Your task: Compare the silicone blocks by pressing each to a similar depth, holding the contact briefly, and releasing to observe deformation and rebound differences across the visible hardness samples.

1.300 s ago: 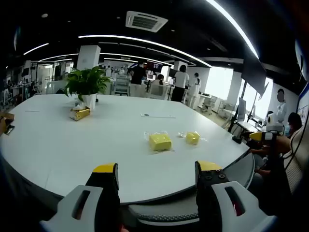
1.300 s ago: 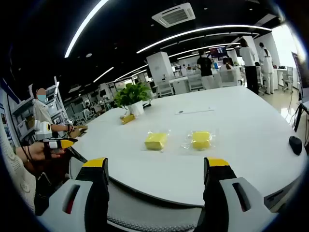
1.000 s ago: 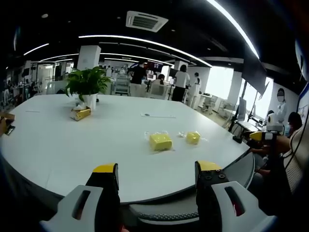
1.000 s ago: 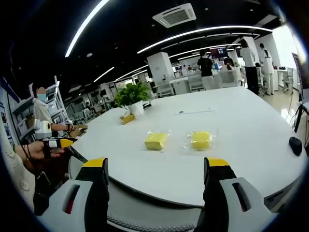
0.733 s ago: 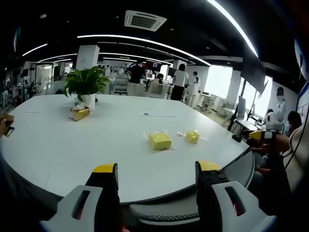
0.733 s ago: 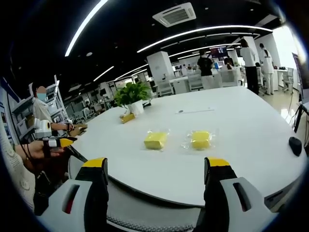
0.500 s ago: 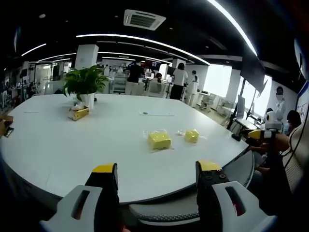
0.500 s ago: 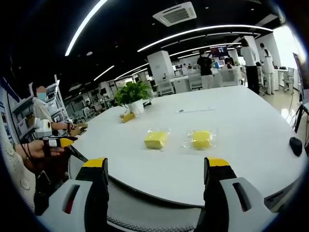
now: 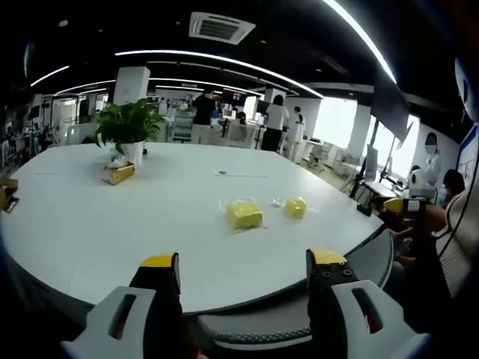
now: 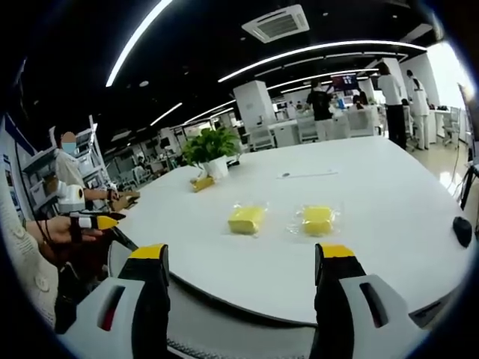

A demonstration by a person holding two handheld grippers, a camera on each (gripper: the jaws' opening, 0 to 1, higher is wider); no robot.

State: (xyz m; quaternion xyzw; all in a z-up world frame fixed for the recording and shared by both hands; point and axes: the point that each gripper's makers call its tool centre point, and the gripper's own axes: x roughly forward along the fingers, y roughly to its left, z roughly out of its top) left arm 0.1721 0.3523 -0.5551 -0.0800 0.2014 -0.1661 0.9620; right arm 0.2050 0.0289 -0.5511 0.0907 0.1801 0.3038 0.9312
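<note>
Yellow silicone blocks (image 10: 247, 218) (image 10: 318, 219) lie side by side on the white table (image 10: 389, 194), at twelve o'clock from the right gripper (image 10: 242, 262). Both it and the left gripper (image 9: 245, 267) gape wide, empty, well short.

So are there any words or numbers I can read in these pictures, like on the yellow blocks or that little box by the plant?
None can be read.
Yellow silicone blocks: no print shows on them or their clear wrappers.
Yellow box beside the potted plant: too small and blurred to read.
Screen at the back of the room: bright, but too blurred to read.
</note>
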